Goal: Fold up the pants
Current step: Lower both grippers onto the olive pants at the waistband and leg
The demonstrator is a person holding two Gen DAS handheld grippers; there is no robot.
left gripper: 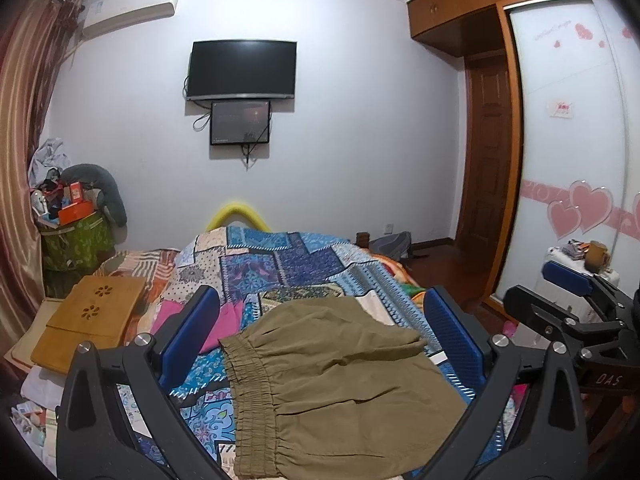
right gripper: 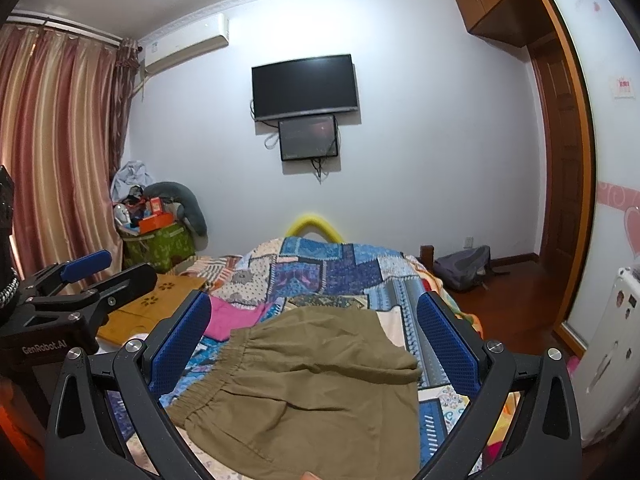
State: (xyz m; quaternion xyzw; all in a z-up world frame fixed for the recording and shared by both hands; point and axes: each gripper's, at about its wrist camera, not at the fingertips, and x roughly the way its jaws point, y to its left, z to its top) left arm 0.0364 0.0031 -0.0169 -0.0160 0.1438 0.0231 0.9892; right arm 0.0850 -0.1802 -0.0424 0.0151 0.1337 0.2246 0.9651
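Note:
Olive-brown pants (left gripper: 340,384) with an elastic waistband lie folded on the blue patchwork bedspread (left gripper: 280,264), waistband to the left. They also show in the right wrist view (right gripper: 312,388). My left gripper (left gripper: 320,320) is open and empty, held above the pants with its blue pads on either side. My right gripper (right gripper: 314,320) is open and empty, also above the pants. The right gripper shows at the right edge of the left wrist view (left gripper: 576,304), and the left gripper at the left of the right wrist view (right gripper: 80,280).
A wooden lap table (left gripper: 88,316) lies on the bed's left side, with pink cloth (left gripper: 224,320) beside it. A green bin of clutter (left gripper: 76,240) stands by the curtain. A wardrobe (left gripper: 572,140), white stand (left gripper: 576,280) and backpack (right gripper: 464,266) are on the right.

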